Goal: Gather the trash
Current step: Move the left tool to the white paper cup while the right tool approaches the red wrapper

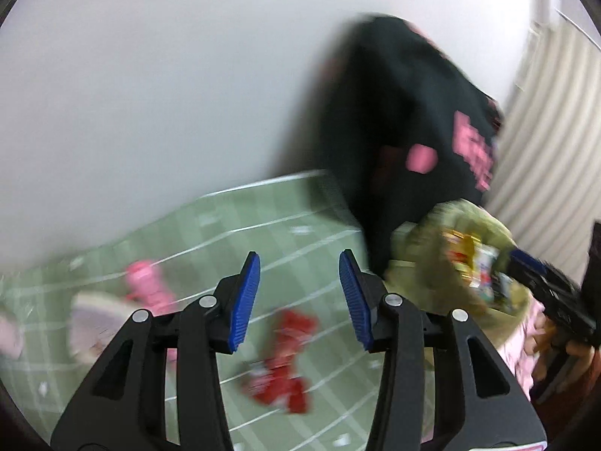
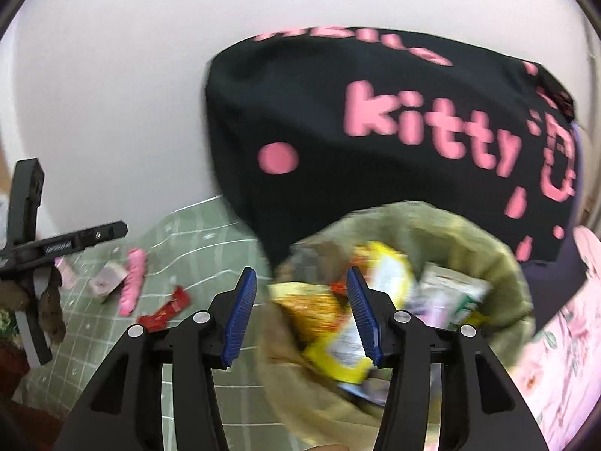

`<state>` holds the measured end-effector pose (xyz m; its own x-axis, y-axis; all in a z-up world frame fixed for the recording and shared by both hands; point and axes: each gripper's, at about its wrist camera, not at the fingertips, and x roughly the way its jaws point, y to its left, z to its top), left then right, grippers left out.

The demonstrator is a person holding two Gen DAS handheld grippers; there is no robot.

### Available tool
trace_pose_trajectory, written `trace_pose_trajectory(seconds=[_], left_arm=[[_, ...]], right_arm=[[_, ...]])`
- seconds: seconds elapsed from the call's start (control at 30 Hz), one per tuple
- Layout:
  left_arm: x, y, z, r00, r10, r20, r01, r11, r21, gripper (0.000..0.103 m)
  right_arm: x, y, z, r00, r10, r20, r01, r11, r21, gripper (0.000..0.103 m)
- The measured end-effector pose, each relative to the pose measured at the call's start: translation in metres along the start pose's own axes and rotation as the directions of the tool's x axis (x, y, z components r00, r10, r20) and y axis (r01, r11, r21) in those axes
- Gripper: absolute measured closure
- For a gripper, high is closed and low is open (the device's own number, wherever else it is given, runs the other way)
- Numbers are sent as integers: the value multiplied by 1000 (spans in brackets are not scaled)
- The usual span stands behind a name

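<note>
L gripper (image 1: 298, 300) sits low-centre in the left wrist view, jaws wide apart w/ nothing between them; below it in frame lies a red wrapper (image 1: 283, 362) on the green checked sheet (image 1: 263, 233); pink wrapper (image 1: 148, 285) and a pale packet (image 1: 94, 323) sit lower left, all blurred; at right edge of frame the R gripper (image 1: 526, 267) pokes into the bag (image 1: 424, 274). R gripper (image 2: 300, 315) sits low-centre in the right wrist view, jaws also spread, gripping nothing; directly behind the pads is the olive bag (image 2: 484, 259), mouth open, filling lower-centre to right; inside it yellow/orange snack packs (image 2: 330, 315) and a white-green pack (image 2: 450, 297), blurred; black cushion (image 2: 375, 124) w/ pink "kitty" lettering fills the upper right, just behind the bag; on the sheet (image 2: 210, 251) mid-left lie the red wrapper (image 2: 165, 308), pink wrapper (image 2: 131, 282) and pale packet (image 2: 107, 278), well apart from the bag; L gripper (image 2: 49, 248) at far left edge; pink floral fabric (image 2: 563, 357) lower right; white wall (image 2: 112, 75) behind.
</note>
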<state>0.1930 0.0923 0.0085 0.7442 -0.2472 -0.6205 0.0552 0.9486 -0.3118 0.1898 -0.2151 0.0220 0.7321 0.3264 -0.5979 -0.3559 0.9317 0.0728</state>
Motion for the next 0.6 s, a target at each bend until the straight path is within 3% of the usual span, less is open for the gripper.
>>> trace_pose_trajectory(seconds=[0.17, 0.3, 0.43, 0.6], left_arm=[[-28, 63, -24, 992, 124, 15, -120, 983, -138, 61], [-49, 99, -48, 980, 197, 5, -191, 959, -209, 61], [-68, 121, -67, 968, 249, -11, -243, 934, -260, 60], [-87, 140, -87, 953, 299, -38, -297, 910, -289, 60]], right_arm=[[22, 42, -2, 995, 89, -51, -93, 992, -88, 56], [48, 75, -9, 976, 180, -121, -194, 974, -119, 54], [82, 110, -20, 929, 287, -234, -321, 939, -124, 49], [120, 158, -46, 875, 318, -364, -398, 902, -167, 49]])
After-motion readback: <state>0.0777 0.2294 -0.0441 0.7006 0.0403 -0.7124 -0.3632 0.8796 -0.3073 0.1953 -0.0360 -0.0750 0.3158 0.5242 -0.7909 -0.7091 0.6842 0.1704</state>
